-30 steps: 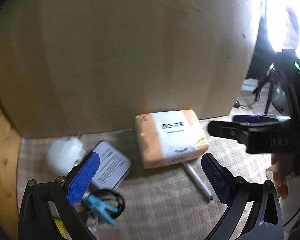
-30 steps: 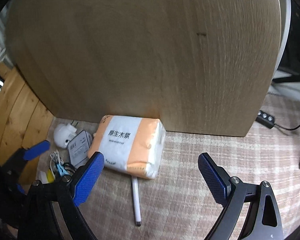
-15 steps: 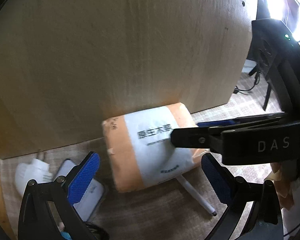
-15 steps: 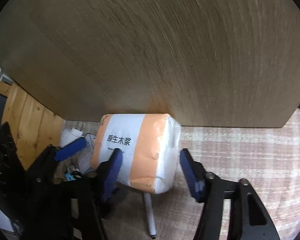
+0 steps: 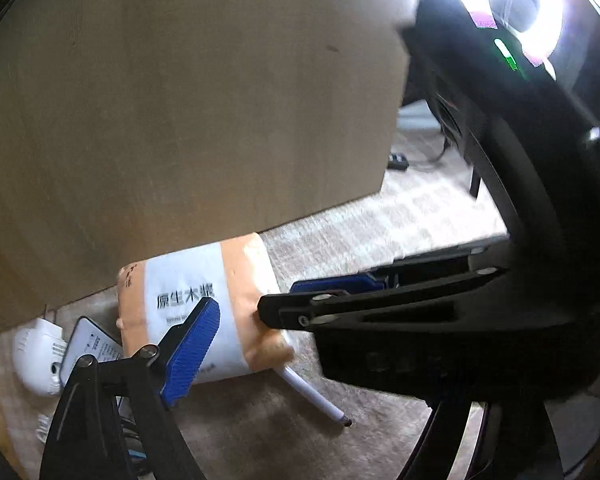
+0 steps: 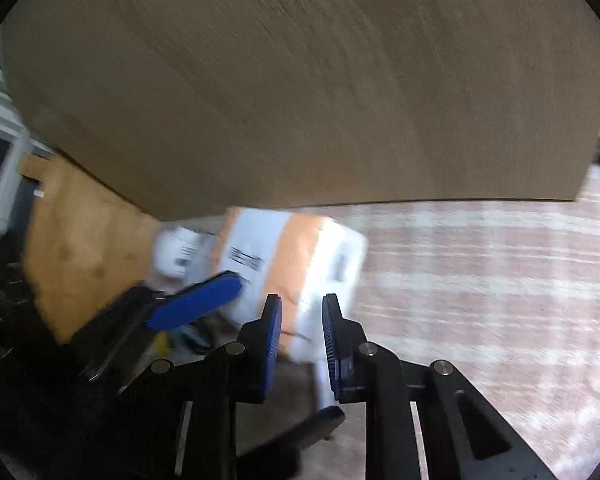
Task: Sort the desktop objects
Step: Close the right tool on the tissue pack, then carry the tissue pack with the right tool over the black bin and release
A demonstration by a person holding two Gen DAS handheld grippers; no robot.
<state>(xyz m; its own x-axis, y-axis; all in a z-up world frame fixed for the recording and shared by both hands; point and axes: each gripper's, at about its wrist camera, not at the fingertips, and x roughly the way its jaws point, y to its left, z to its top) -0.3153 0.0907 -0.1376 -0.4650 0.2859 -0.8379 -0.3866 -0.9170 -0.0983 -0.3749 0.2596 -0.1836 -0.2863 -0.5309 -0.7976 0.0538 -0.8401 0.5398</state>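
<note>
An orange and white tissue pack [image 5: 196, 312] lies on the checked cloth against a wooden board. My right gripper [image 6: 300, 336] has its blue pads close together, pinching the near corner of the tissue pack [image 6: 296, 264]. In the left wrist view the right gripper [image 5: 300, 304] reaches in from the right onto the pack's end. My left gripper's left finger [image 5: 192, 348] is over the pack; its right finger is hidden behind the right gripper. A white pen [image 5: 316, 396] lies partly under the pack.
A tall wooden board [image 6: 300, 100] stands just behind the pack. A white plug adapter [image 5: 36, 356], a phone-like card [image 5: 88, 344] and tangled cables lie left of the pack. A wooden panel [image 6: 80, 248] bounds the left side. Checked cloth [image 6: 480, 280] extends to the right.
My right gripper moved onto the tissue pack and closed its pads on the pack's corner. My left gripper moved forward and right, over the pack. The pack has turned slightly.
</note>
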